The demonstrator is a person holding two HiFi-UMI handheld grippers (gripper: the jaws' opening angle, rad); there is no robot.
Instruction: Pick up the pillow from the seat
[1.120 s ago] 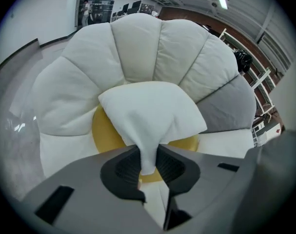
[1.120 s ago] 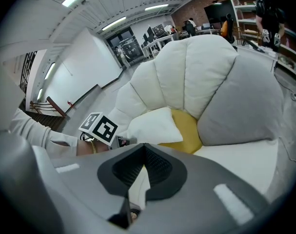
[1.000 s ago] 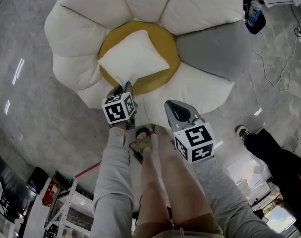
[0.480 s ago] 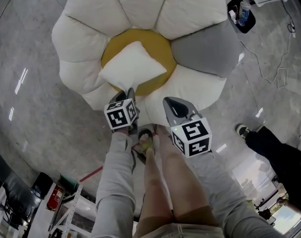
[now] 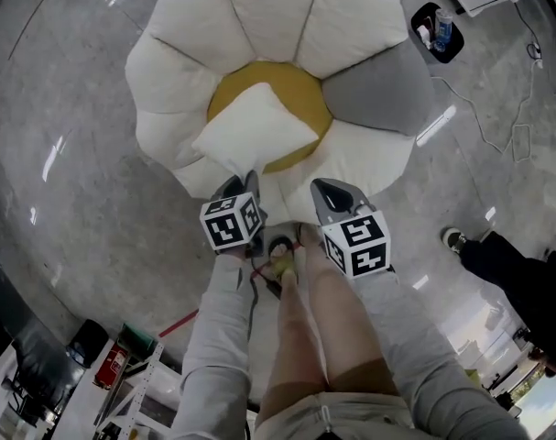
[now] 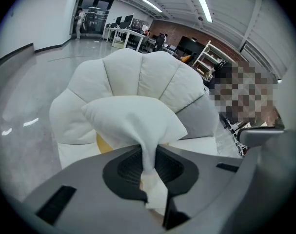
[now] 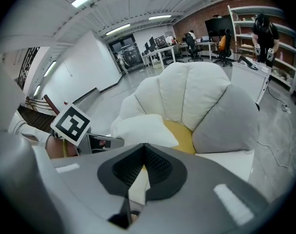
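Observation:
A white square pillow (image 5: 255, 131) lies on the yellow middle (image 5: 300, 90) of a flower-shaped seat with white petals (image 5: 259, 12) and one grey petal (image 5: 378, 90). My left gripper (image 5: 244, 186) is shut on the pillow's near corner. In the left gripper view the pillow (image 6: 133, 118) bunches into a thin fold pinched between the jaws of the left gripper (image 6: 148, 152). My right gripper (image 5: 328, 195) hovers over the seat's near white petal, to the right of the pillow, shut with nothing in it. From the right gripper (image 7: 144, 147) the pillow (image 7: 143, 130) shows ahead and to the left.
The seat stands on a glossy grey floor (image 5: 67, 181). A black bag with a bottle (image 5: 435, 30) and a cable (image 5: 516, 126) lie at the far right. A person in dark clothes (image 5: 525, 282) stands at the right. A red extinguisher (image 5: 113, 365) and a rack are at the near left.
The left gripper keeps its hold on the pillow's corner, and the pillow has come a little toward the seat's near edge. Both grippers sit slightly lower and further right in the head view.

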